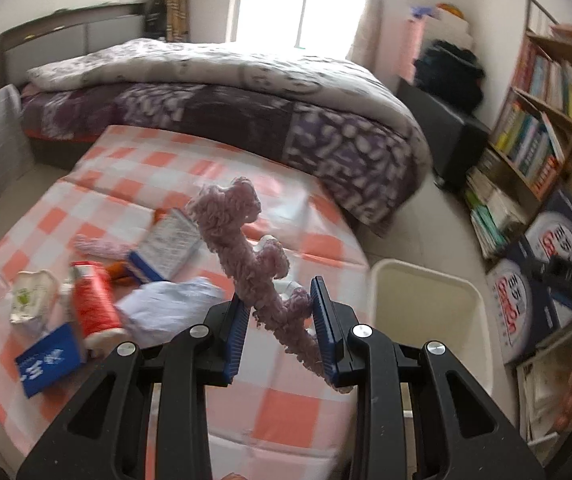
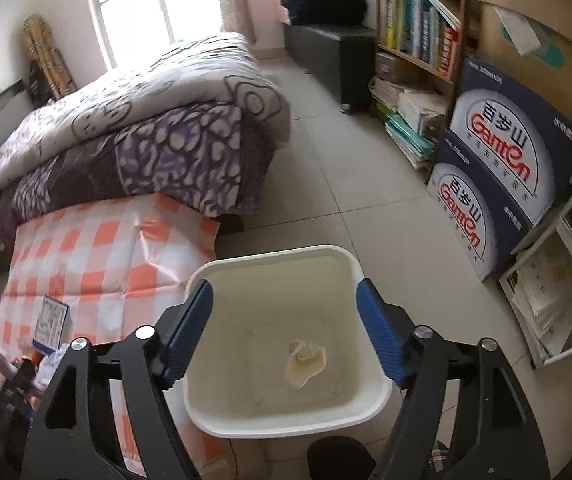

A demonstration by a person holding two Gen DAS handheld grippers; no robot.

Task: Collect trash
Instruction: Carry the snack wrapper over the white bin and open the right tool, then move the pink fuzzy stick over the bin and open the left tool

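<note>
While the pink fuzzy yarn strand was held between the narrowed jaws of the left gripper, the right gripper, jaws wide and empty, was poised over the white bin. Risk noted: loose trailing yarn could be snagged or slipped short of the bin.

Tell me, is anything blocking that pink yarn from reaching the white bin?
Nothing visible. The left tongs hold the yarn above the table's edge, and the bin sits open just to their right.
</note>
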